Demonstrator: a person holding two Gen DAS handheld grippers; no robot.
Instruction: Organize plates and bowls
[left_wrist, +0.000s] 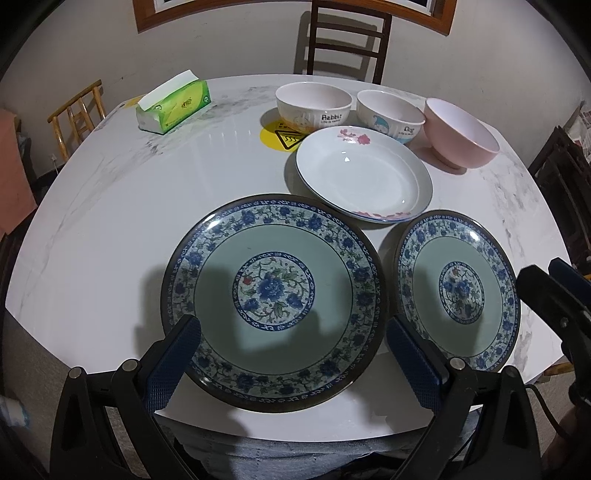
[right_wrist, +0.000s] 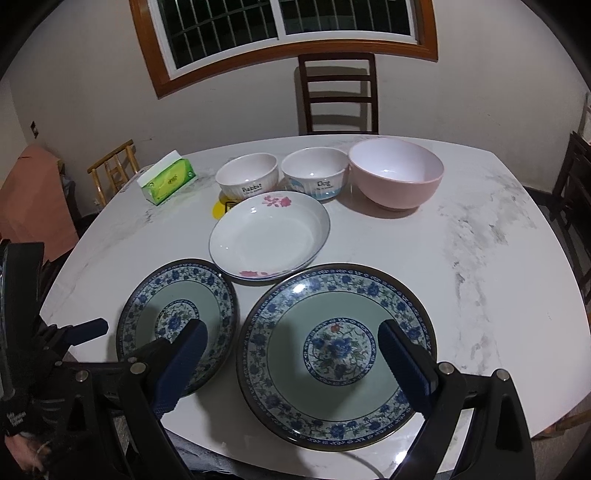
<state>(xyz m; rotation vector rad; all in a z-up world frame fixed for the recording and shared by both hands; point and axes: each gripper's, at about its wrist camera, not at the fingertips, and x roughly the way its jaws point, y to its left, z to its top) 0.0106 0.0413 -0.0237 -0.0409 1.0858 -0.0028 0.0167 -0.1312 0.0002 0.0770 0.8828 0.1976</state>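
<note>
My left gripper (left_wrist: 293, 354) and right gripper (right_wrist: 291, 354) hover spread. Glazed blue-floral ceramic plates (left_wrist: 273, 299) below risk slipping if pinched shallowly.

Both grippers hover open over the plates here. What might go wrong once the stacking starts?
The left blue plate and right blue plate overhang the table near edge, so a nudge might tip them off. The white floral plate sits very close to both, so lifting it may clip them.
</note>
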